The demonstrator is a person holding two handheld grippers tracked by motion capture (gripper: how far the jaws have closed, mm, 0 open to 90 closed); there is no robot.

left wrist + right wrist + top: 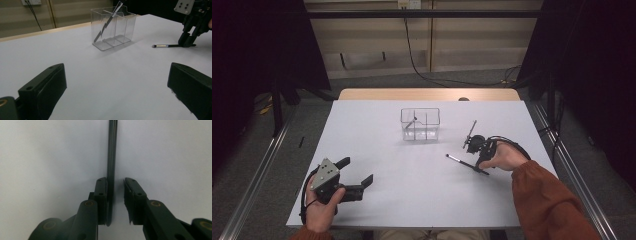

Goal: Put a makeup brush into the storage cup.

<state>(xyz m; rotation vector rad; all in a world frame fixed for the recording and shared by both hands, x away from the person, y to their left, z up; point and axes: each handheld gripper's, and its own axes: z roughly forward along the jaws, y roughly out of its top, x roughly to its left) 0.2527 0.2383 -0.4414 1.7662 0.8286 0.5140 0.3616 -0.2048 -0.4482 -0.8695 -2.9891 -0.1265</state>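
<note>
Right gripper straddles brush handle end, jaws ajar, not clamped; centre handle before closing. Left gripper wide apart, holding nothing, near table edge.

A clear plastic three-compartment organiser stands upright mid-table, one thin dark brush leaning inside its left compartment. A slim black silver-ferruled brush lies flat to its right.
</note>
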